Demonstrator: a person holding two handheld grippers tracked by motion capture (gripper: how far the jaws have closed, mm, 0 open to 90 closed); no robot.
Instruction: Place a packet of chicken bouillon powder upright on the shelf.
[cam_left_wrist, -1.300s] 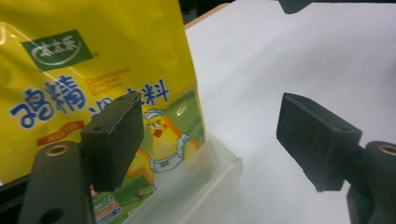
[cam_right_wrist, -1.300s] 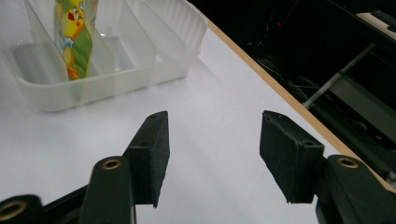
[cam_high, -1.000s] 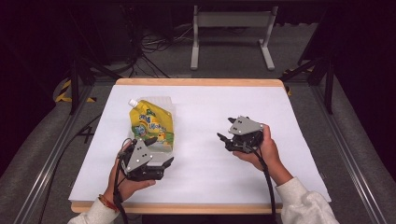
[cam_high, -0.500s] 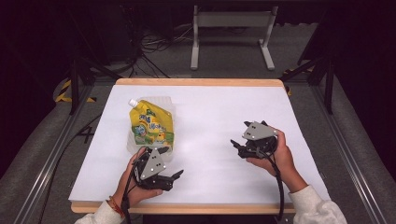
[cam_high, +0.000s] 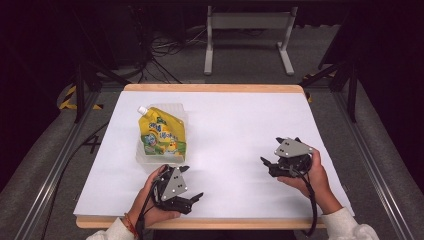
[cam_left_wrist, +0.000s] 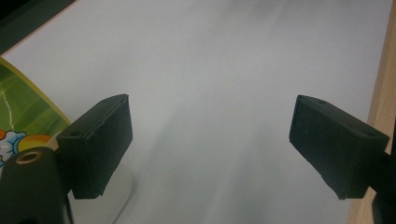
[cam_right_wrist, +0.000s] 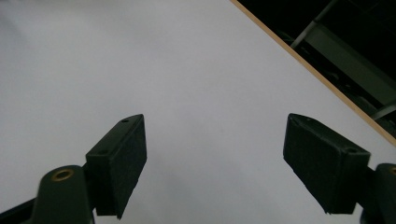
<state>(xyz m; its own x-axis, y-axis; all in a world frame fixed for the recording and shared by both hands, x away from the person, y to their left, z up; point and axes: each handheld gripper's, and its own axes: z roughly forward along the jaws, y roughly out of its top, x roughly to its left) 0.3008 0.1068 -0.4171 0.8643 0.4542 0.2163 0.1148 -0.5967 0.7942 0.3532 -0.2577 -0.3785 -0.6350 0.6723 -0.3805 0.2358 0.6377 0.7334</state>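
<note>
Your bench (cam_high: 240, 125) carries a white sheet, and a yellow pouch (cam_high: 161, 134) lies in a clear tray (cam_high: 181, 111) at its left. Your left hand-held gripper (cam_high: 192, 201) sits just near of the tray, jaws spread — your right hand-held gripper (cam_high: 266, 163), well apart, also spread, holding nothing.

A wooden table (cam_high: 210, 88) covered by a white sheet (cam_high: 235, 135), its light wood edge showing at the far and near sides; a clear plastic tray (cam_high: 141, 156) holding a yellow spouted pouch (cam_high: 161, 133) rests on the sheet's left half
</note>
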